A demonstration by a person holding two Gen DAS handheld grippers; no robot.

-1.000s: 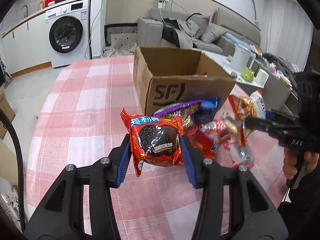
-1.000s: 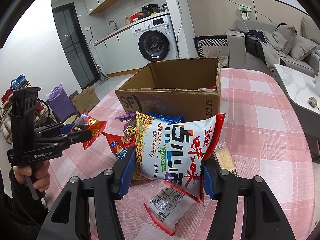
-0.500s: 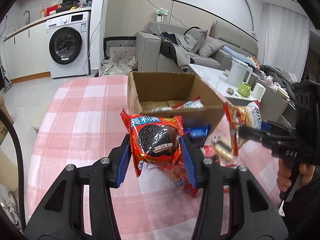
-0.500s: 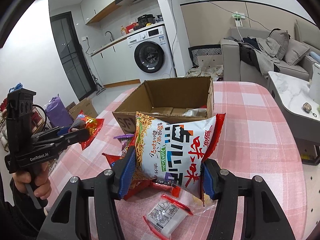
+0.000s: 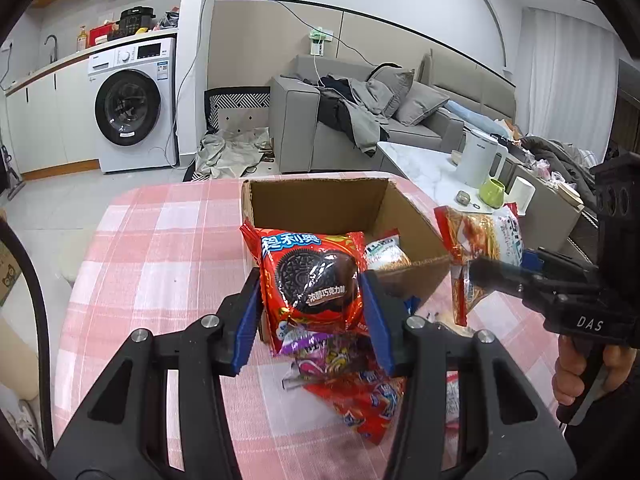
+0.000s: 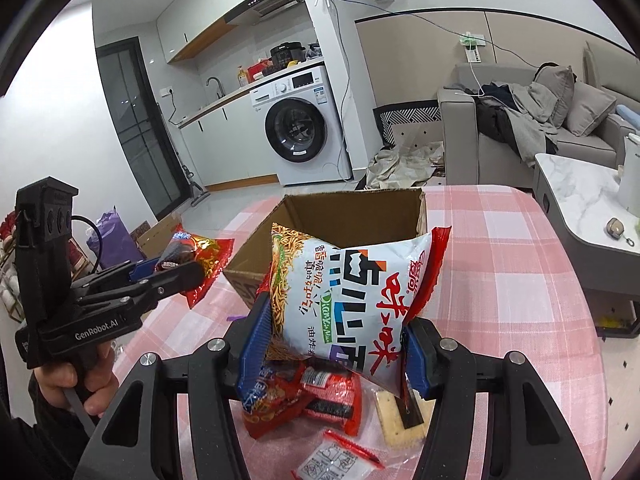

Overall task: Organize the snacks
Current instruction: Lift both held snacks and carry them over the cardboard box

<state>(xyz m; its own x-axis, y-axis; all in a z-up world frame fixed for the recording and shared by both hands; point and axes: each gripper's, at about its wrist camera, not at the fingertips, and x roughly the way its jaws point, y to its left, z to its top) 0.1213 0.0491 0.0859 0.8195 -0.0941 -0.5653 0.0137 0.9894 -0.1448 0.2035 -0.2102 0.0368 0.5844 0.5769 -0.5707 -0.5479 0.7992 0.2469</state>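
I have the red cookie packet (image 5: 310,280) pinched by its side edges between the blue pads (image 5: 374,320) of my left gripper (image 5: 310,316), jaws pressed in on the foil so it stands upright with its face toward the camera; I judge that edge grip is what keeps a slippery, puffed packet from sliding out. It hangs clear of the table, just in front of the near wall of the open cardboard box (image 5: 412,236), which is where I take the snacks to belong. My right gripper (image 6: 334,344) is likewise clamped on the white noodle bag (image 6: 352,300), gripped low on both sides so the bulk of the bag rises above the jaws, again in front of the box's near edge (image 6: 248,276). Both packets are held high, I judge, so they can pass over the rim instead of catching on it. Inside the box one pale packet (image 5: 384,254) already lies against the near wall, so I would aim for the bare floor beside it. Beneath my grippers the remaining pile (image 6: 304,392) of red and purple wrappers, a cracker (image 6: 394,416) and a small clear sachet (image 6: 336,460) lies loose on the pink checked tablecloth (image 5: 160,248), close to the box, an easy reach. The person's hand (image 6: 80,380) wraps the left tool's handle.
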